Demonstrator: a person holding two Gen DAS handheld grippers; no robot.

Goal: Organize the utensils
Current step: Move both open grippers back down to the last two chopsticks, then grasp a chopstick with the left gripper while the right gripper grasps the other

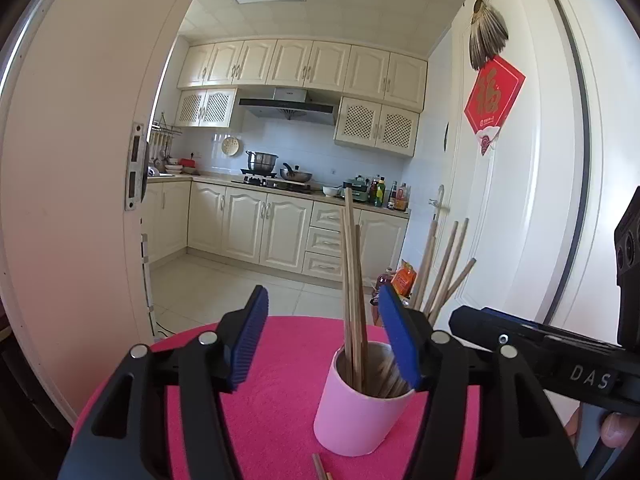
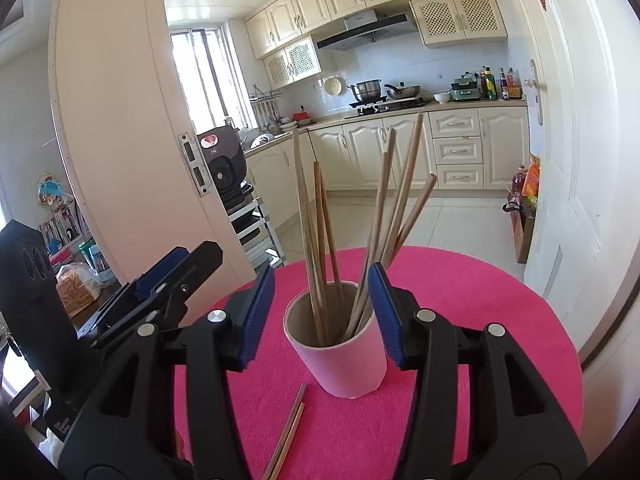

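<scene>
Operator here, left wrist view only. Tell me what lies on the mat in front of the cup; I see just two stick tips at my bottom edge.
Observer: Two loose chopsticks lie side by side on the pink mat, near the pink cup.
Operator: Report the right gripper's jaws.
Observer: The right gripper is open, a pad on each side of the cup, holding nothing.
Operator: Count the sticks in the cup.
Observer: About seven chopsticks in the cup, in two leaning bunches.
</scene>
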